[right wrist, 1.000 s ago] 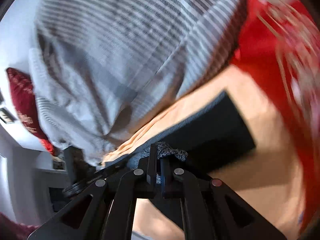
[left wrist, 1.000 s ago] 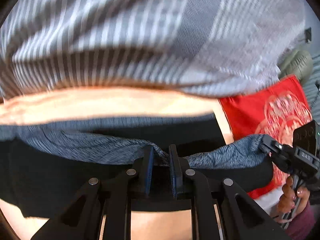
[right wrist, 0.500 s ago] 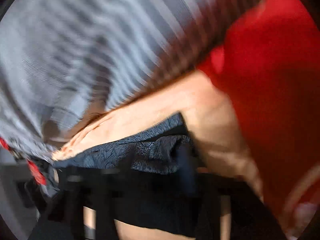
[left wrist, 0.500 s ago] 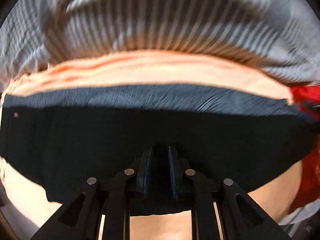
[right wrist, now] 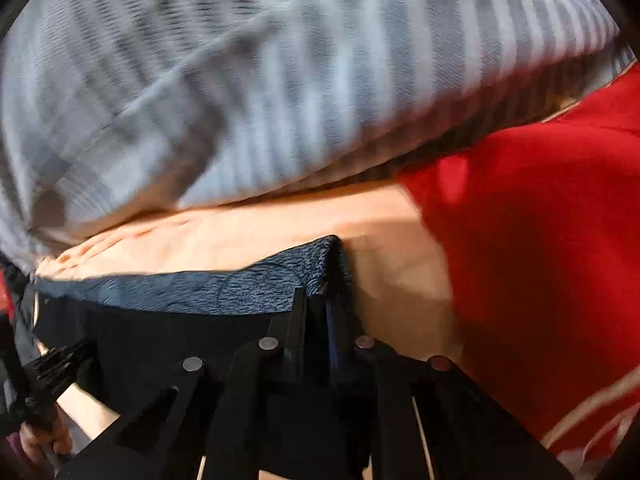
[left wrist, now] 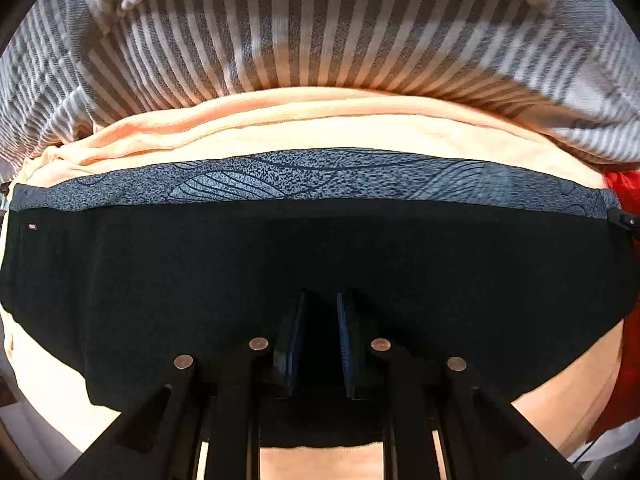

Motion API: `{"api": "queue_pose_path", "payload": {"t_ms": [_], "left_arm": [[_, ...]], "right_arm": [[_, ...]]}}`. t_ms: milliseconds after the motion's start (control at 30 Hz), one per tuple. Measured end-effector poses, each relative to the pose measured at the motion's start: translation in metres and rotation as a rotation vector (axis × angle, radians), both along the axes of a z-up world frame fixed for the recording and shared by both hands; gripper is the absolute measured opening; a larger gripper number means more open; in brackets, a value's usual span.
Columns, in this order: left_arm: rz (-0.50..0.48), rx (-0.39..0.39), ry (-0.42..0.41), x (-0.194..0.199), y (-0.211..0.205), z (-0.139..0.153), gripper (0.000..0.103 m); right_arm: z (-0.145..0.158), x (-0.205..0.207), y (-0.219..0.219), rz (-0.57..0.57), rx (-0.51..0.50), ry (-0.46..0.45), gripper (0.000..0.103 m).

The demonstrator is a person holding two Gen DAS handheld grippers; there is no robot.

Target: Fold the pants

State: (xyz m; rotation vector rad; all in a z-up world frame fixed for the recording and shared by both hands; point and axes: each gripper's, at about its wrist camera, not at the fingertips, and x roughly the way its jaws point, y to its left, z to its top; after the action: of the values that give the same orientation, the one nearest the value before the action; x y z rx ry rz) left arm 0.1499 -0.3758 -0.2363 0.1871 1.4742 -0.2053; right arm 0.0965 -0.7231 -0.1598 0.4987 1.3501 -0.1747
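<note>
The black pants (left wrist: pixel 320 248) lie folded flat on the peach sheet, their blue-grey patterned band (left wrist: pixel 320 176) along the far edge. My left gripper (left wrist: pixel 320 300) points down onto the black cloth, its pads a narrow gap apart with dark fabric between them. In the right wrist view, my right gripper (right wrist: pixel 316 300) is at the right corner of the patterned band (right wrist: pixel 220 288). Its jaws are closing, with the corner's cloth between the pads. The left gripper (right wrist: pixel 60 360) shows at that view's lower left, held by a hand (right wrist: pixel 40 440).
A grey and white striped duvet (left wrist: pixel 320 32) is heaped just beyond the pants. The peach sheet (left wrist: pixel 320 128) shows between the two. A red cloth (right wrist: pixel 540 240) lies to the right of the pants.
Both grippers have come down with the patterned edge, which hung lifted before. It now lies flat along the far side of the black cloth. The right view blurred halfway.
</note>
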Motion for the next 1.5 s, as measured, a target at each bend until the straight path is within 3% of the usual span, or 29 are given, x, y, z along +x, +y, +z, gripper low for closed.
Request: {"api": "queue_pose_path", "payload": {"t_ms": [67, 100, 133, 200, 267, 333, 400, 467, 500, 533, 567, 600, 700, 900, 1000, 1100, 1133, 1167, 1200, 1333, 1500], "left_arm": [[0.014, 0.001, 0.008, 0.003, -0.001, -0.001, 0.017], [0.015, -0.002, 0.008, 0.004, -0.002, 0.001, 0.017], [0.009, -0.012, 0.004, 0.004, -0.003, 0.004, 0.017], [-0.014, -0.033, -0.011, 0.004, -0.003, 0.016, 0.017], [-0.058, -0.05, -0.033, 0.006, -0.013, 0.024, 0.017], [-0.103, -0.062, -0.04, 0.007, -0.027, 0.023, 0.017], [-0.126, -0.067, -0.014, 0.004, -0.042, 0.012, 0.017], [-0.149, -0.033, -0.021, -0.002, -0.052, 0.001, 0.017], [-0.165, -0.015, -0.051, -0.006, -0.056, -0.002, 0.018], [-0.173, -0.009, -0.071, -0.009, -0.057, -0.001, 0.018], [-0.179, -0.006, -0.078, -0.01, -0.057, 0.0, 0.018], [-0.182, -0.009, -0.078, -0.011, -0.057, 0.001, 0.018], [-0.18, -0.029, -0.065, -0.009, -0.052, 0.002, 0.019], [-0.139, -0.032, -0.093, -0.004, -0.017, 0.032, 0.019], [-0.102, -0.011, -0.119, 0.01, 0.019, 0.034, 0.019], [-0.067, 0.051, -0.11, 0.031, 0.064, 0.013, 0.019], [-0.058, 0.05, -0.114, 0.039, 0.08, 0.005, 0.024], [-0.044, 0.031, -0.139, 0.047, 0.099, 0.006, 0.06], [-0.025, 0.046, -0.172, 0.053, 0.112, 0.006, 0.087], [0.035, 0.069, -0.186, 0.088, 0.174, 0.0, 0.087], [0.054, 0.125, -0.218, 0.121, 0.246, 0.005, 0.087]], "right_arm": [[-0.014, -0.004, -0.014, -0.076, 0.075, 0.035, 0.009], [-0.013, -0.008, -0.019, -0.111, 0.098, 0.023, 0.018], [-0.008, -0.013, -0.022, -0.138, 0.092, 0.017, 0.034], [0.012, -0.03, -0.027, -0.196, 0.046, -0.014, 0.039], [0.035, -0.047, -0.027, -0.236, 0.033, -0.079, 0.039], [0.053, -0.06, -0.012, -0.193, 0.038, -0.136, 0.032], [0.053, -0.069, 0.006, -0.125, 0.047, -0.128, 0.03], [0.033, -0.079, 0.025, -0.066, 0.049, -0.053, 0.029], [0.019, -0.085, 0.029, -0.051, 0.021, 0.0, 0.021], [0.001, -0.098, 0.028, -0.051, 0.0, 0.042, 0.003], [-0.002, -0.109, 0.023, -0.07, -0.002, 0.007, 0.0], [0.0, -0.118, 0.016, -0.099, 0.015, -0.028, 0.0], [0.012, -0.13, 0.004, -0.189, 0.059, -0.014, 0.002], [0.048, -0.113, 0.052, -0.11, 0.029, -0.086, 0.009], [0.039, -0.094, 0.09, -0.052, 0.083, -0.101, 0.013], [0.005, -0.08, 0.127, -0.006, 0.108, -0.049, 0.015], [-0.007, -0.078, 0.136, -0.019, 0.107, -0.013, 0.015], [-0.007, -0.082, 0.137, -0.045, 0.089, -0.051, 0.015], [-0.005, -0.087, 0.135, -0.063, 0.081, -0.089, 0.015], [-0.006, -0.1, 0.13, -0.071, 0.09, -0.125, 0.015], [-0.002, -0.071, 0.153, -0.067, 0.014, -0.108, 0.015]]}}
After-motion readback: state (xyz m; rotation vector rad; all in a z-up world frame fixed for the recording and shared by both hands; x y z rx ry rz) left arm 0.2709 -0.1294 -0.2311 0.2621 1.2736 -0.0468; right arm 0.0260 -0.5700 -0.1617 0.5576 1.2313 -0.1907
